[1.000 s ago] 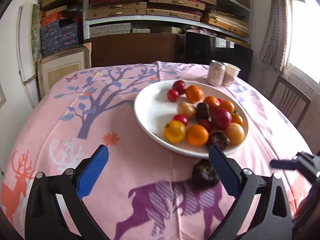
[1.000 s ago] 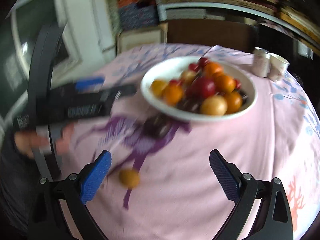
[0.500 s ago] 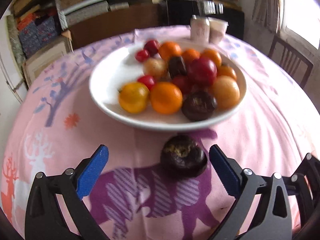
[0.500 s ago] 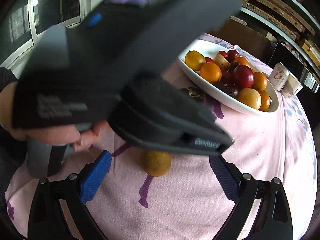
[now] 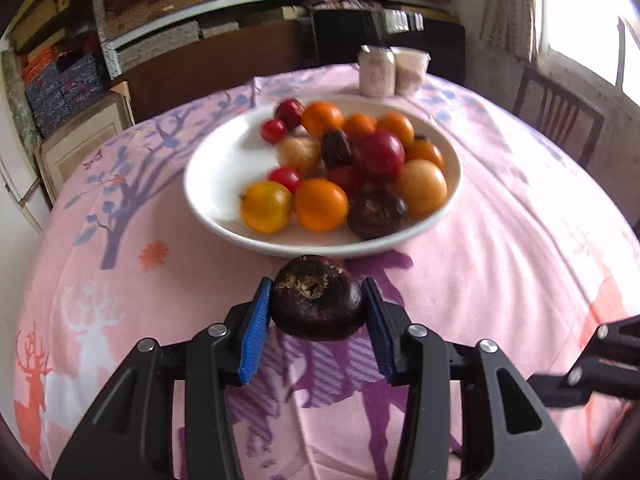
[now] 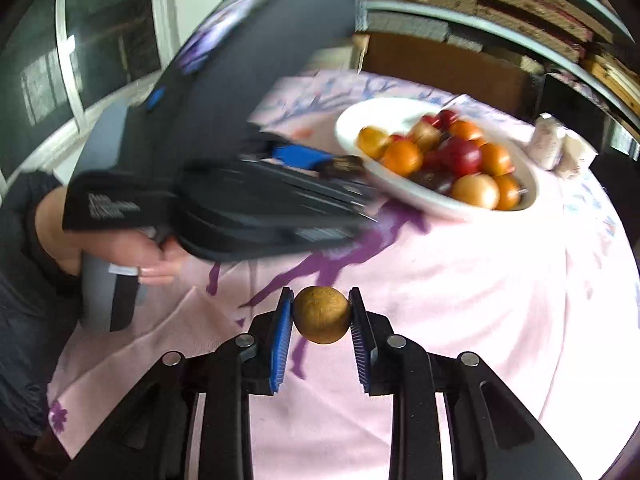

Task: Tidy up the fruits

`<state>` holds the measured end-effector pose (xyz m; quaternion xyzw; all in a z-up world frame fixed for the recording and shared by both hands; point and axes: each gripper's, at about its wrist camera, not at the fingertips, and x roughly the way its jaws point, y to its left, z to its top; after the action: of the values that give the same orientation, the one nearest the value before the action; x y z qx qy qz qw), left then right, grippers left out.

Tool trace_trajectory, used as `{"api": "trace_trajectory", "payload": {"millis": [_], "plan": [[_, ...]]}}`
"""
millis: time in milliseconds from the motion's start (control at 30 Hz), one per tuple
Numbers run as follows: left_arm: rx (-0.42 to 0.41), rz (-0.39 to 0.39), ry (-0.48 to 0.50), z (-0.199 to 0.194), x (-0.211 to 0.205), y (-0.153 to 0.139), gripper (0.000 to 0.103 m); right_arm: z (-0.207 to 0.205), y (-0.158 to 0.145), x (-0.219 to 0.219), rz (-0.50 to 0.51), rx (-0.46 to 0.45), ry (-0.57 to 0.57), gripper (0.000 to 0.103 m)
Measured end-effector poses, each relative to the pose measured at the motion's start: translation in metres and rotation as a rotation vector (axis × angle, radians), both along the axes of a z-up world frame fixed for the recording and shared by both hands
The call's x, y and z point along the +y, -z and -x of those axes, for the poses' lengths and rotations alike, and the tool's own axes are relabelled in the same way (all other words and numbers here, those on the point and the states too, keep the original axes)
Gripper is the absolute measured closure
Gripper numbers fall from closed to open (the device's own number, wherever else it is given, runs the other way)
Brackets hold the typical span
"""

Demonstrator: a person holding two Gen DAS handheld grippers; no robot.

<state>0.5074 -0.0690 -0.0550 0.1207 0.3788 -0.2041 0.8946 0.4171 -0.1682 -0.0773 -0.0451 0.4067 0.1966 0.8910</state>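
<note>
Dark fruit (image 5: 317,299) pinched in left gripper (image 5: 318,312) (just before bowl (image 5: 216,184)).

Motion blur is smearing the left gripper (image 6: 340,168) in the right wrist view, and its black body is covering the near left rim of the white bowl (image 6: 440,208). The person's hand (image 6: 120,248) is showing only in part beneath it. The pink tablecloth (image 5: 500,260) is running off the frame edges. Two cups (image 5: 394,70) are sitting too blurred for their print to be read.
</note>
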Motion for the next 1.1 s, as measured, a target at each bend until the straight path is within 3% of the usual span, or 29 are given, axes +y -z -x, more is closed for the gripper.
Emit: {"api": "trace_trajectory", "payload": {"millis": [100,233,333,433,567,767,867,1000,1100], "plan": [[-0.01,0.079,-0.066,-0.009,0.019,-0.022,0.059,-0.008,-0.02,-0.028,-0.006,-0.058,0.079,0.075],[-0.005,0.052,-0.128,-0.031,0.022,-0.033,0.059,-0.04,-0.044,-0.06,-0.048,-0.099,0.153,0.075],[-0.023,0.086,-0.129,-0.051,0.02,-0.041,0.059,-0.083,-0.049,-0.073,-0.065,-0.099,0.19,0.075],[-0.031,0.133,-0.141,-0.072,0.018,-0.047,0.059,-0.132,-0.043,-0.083,-0.106,-0.054,0.227,0.075],[-0.053,0.122,-0.146,-0.098,0.015,-0.045,0.059,-0.186,-0.034,-0.082,-0.111,-0.007,0.277,0.075],[0.025,0.142,-0.217,-0.141,0.023,-0.03,0.059,-0.241,-0.017,-0.077,-0.094,0.015,0.33,0.075],[0.047,0.156,-0.246,-0.153,0.025,-0.024,0.059,-0.258,-0.009,-0.074,-0.059,0.034,0.337,0.075],[0.043,0.113,-0.242,-0.16,0.021,-0.019,0.059,-0.266,-0.001,-0.072,-0.07,0.058,0.32,0.075],[0.058,0.139,-0.244,-0.163,0.024,-0.017,0.059,-0.272,0.002,-0.068,-0.051,0.067,0.318,0.075]]}}
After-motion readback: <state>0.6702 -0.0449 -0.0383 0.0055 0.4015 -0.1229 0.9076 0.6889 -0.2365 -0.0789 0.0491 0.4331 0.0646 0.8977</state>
